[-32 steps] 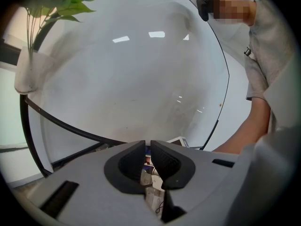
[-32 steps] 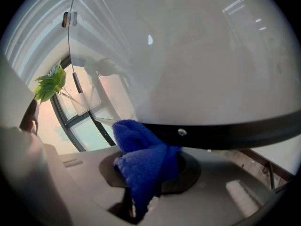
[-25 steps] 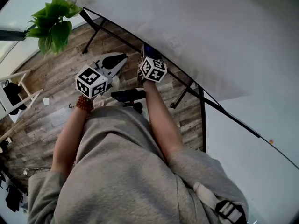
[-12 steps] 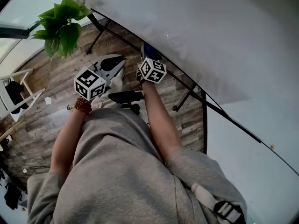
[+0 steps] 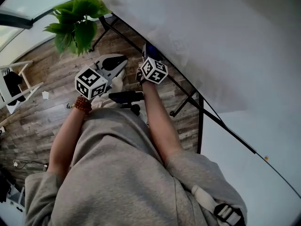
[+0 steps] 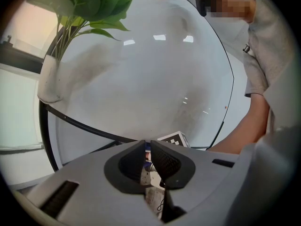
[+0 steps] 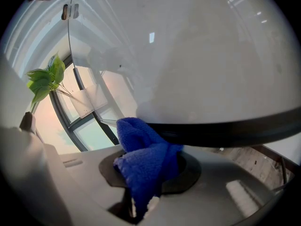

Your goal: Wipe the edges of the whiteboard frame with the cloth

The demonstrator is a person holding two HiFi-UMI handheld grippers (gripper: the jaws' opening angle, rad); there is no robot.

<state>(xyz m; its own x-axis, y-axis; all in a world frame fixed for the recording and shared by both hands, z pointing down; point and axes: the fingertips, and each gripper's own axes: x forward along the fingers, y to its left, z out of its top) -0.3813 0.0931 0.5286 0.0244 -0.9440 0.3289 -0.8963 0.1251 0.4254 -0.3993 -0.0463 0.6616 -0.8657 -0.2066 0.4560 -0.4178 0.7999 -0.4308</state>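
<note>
Right gripper [image 7: 151, 167]: jaws pinching a blue cloth [image 7: 140, 150]; the cloth bunches up above the jaws and a fold hangs down in front of them.
Cloth position: its top presses against the black frame [image 7: 225, 131] along the bottom edge of the whiteboard [image 5: 211, 32], towards that edge's left end in the head view.
Left gripper [image 6: 147, 146]: jaws pressed almost together with only a thin slit and nothing between them; held near the right gripper, below the bottom edge and not touching the board.
Whiteboard: white surface, tilted across the head view, on black stand legs [image 5: 200, 121].
Plant [image 5: 77, 20]: green leaves just beside the board's left edge.
Floor [image 5: 42, 121]: wood planks.
</note>
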